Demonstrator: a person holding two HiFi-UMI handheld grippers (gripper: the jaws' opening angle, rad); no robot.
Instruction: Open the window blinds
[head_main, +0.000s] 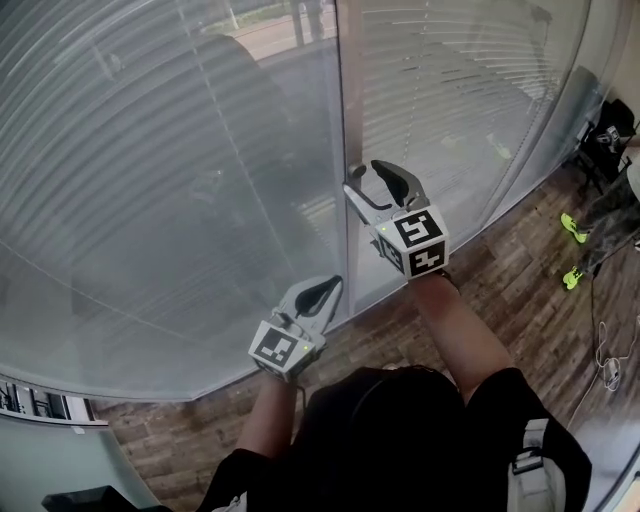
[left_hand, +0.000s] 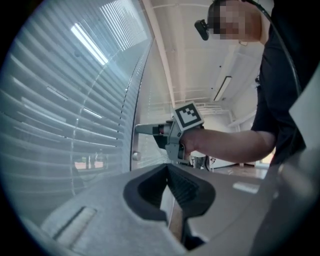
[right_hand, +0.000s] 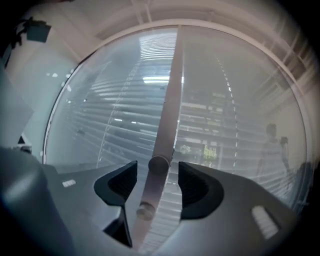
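White slatted blinds (head_main: 150, 180) hang shut behind the glass on both sides of a vertical window post (head_main: 341, 120). A small round knob (right_hand: 159, 164) sticks out of the post (right_hand: 167, 110), with a second knob (right_hand: 145, 211) below it. My right gripper (right_hand: 157, 182) is open, its pads on either side of the upper knob without pressing it. In the head view that right gripper (head_main: 365, 185) points at the post. My left gripper (head_main: 325, 290) sits lower and nearer, shut on nothing. The left gripper view shows the right gripper (left_hand: 142, 129) at the post, above a knob (left_hand: 135, 156).
Wooden floor (head_main: 500, 290) runs along the window's base. At the far right stand a person's legs with neon-yellow shoes (head_main: 572, 228), a dark piece of equipment (head_main: 608, 135) and loose cables (head_main: 608, 365) on the floor.
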